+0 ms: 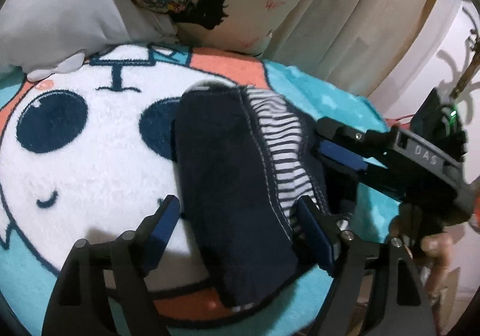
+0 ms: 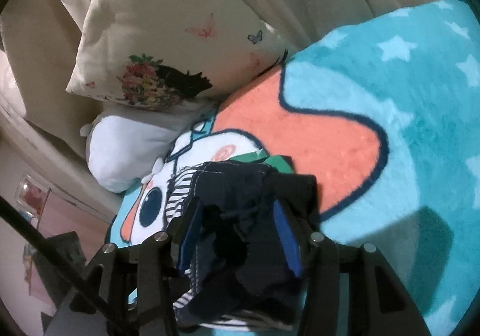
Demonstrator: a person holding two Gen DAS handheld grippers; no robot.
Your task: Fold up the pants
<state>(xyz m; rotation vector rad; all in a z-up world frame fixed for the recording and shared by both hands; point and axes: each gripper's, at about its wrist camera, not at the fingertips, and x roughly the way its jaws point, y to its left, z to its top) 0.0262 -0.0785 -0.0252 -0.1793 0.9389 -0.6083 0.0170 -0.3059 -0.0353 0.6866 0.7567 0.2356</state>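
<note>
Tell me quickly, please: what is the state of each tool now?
Left tool: open, its fingers on either side of the navy pants, not clamped.
Right tool: closed on the bunched pants.

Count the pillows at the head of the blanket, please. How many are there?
2. A cream pillow with butterflies and a flower print leans at the back; a plain white pillow lies before it, touching the blanket. Others may be hidden.

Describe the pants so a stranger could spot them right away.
Find the turquoise cartoon blanket with a white big-eyed face. The pants lie over that face: dark navy, with striped lining showing, the only clothing there.
</note>
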